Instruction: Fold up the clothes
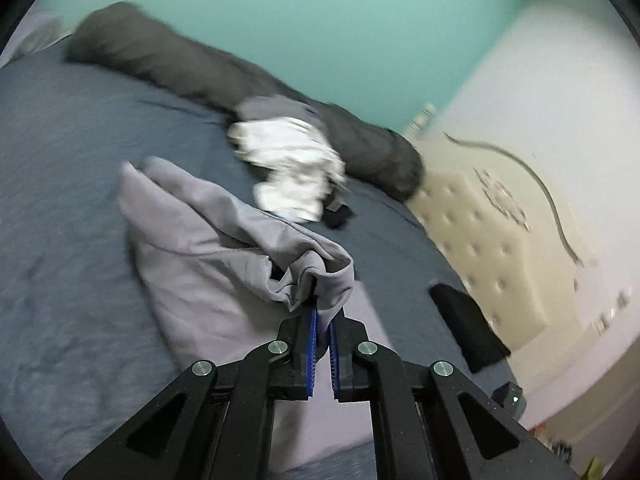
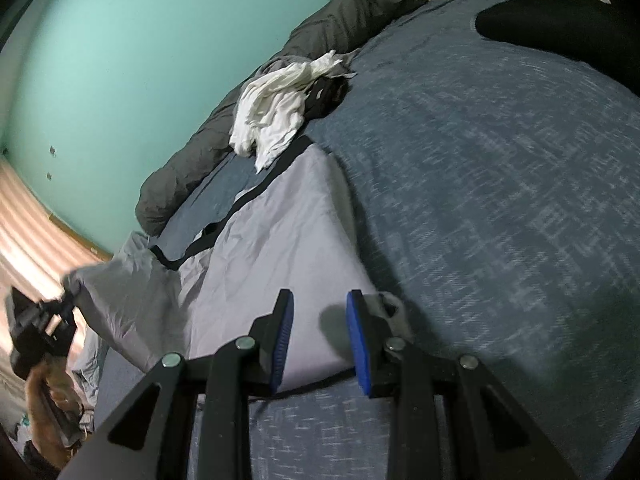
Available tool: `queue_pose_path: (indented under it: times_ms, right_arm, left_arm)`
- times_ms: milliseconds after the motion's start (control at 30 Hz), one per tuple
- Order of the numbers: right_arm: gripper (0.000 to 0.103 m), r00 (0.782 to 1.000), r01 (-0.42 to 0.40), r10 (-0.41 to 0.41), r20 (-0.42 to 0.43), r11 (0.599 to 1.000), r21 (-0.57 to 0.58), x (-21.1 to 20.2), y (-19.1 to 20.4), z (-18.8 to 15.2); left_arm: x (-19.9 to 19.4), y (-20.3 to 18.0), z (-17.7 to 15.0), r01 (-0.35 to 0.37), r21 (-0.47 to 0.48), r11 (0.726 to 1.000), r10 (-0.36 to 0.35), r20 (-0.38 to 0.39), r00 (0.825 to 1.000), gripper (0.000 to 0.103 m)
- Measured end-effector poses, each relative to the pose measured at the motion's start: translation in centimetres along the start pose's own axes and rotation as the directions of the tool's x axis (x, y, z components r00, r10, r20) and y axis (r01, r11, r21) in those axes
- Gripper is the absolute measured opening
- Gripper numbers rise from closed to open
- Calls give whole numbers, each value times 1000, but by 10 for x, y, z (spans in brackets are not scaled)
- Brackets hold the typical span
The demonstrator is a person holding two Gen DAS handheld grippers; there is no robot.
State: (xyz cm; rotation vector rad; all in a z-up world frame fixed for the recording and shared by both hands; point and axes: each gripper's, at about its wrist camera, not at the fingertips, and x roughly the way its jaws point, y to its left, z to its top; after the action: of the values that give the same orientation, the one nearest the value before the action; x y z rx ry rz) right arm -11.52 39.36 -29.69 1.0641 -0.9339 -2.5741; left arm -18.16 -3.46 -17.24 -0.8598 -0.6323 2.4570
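Note:
A light grey garment point(image 1: 208, 248) lies partly spread on the blue-grey bed point(image 1: 60, 160). My left gripper point(image 1: 323, 308) is shut on a bunched edge of it, and the cloth rises from the bed to the blue pads. In the right wrist view the same garment point(image 2: 280, 232) lies flat with a black band point(image 2: 256, 192) along its far edge. The left gripper point(image 2: 68, 300) holds its raised left corner, with a hand point(image 2: 44, 384) behind it. My right gripper point(image 2: 320, 306) hangs open low over the garment's near right corner, with nothing between its pads.
A heap of white clothes point(image 1: 292, 164) point(image 2: 272, 116) lies beyond the garment, against a long dark grey roll of bedding point(image 1: 240, 76) point(image 2: 320, 28). A black cloth point(image 1: 468, 328) point(image 2: 560, 12) lies near the cream tufted headboard point(image 1: 480, 232). A teal wall point(image 2: 120, 60) stands behind the bed.

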Motion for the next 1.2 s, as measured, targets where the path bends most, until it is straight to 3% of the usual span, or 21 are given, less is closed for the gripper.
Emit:
queue_pose_path:
  times_ms: [167, 400, 500, 533, 600, 767, 933, 1000, 1100, 1200]
  right_arm:
    - [27, 1000, 0, -1, 11, 999, 37, -12, -18, 6]
    - [27, 1000, -6, 4, 21, 997, 76, -21, -33, 13]
    - [27, 1000, -12, 11, 15, 997, 78, -20, -33, 13]
    - [27, 1000, -15, 14, 14, 997, 78, -19, -32, 13]
    - [27, 1000, -22, 21, 14, 997, 78, -19, -31, 13]
    - [27, 998, -54, 52, 29, 996, 69, -19, -21, 17]
    - [44, 990, -124, 122, 74, 992, 20, -20, 4, 22]
    - [47, 986, -146, 146, 76, 989, -9, -17, 16, 22]
    - [61, 984, -167, 170, 57, 985, -50, -7, 33, 21]
    - [61, 987, -156, 159, 32, 984, -82, 8, 44, 22]
  left_arm:
    - [77, -72, -25, 49, 129, 990, -30, -144, 989, 5]
    - [162, -114, -94, 62, 260, 964, 38, -363, 931, 7]
    - [168, -121, -103, 63, 270, 961, 50, -391, 919, 19]
    - [163, -123, -102, 72, 276, 958, 42, -387, 921, 30]
    - [147, -124, -92, 88, 290, 953, 24, -361, 932, 42]
    - [102, -98, -65, 22, 290, 957, 63, -280, 958, 54]
    - [84, -42, -64, -117, 274, 955, 190, -260, 947, 55]
    - [82, -24, -69, -135, 247, 960, 201, -268, 942, 55]
    - [81, -10, -83, -133, 240, 962, 201, -286, 937, 55]
    - [83, -6, -96, -120, 256, 959, 197, -302, 933, 55]
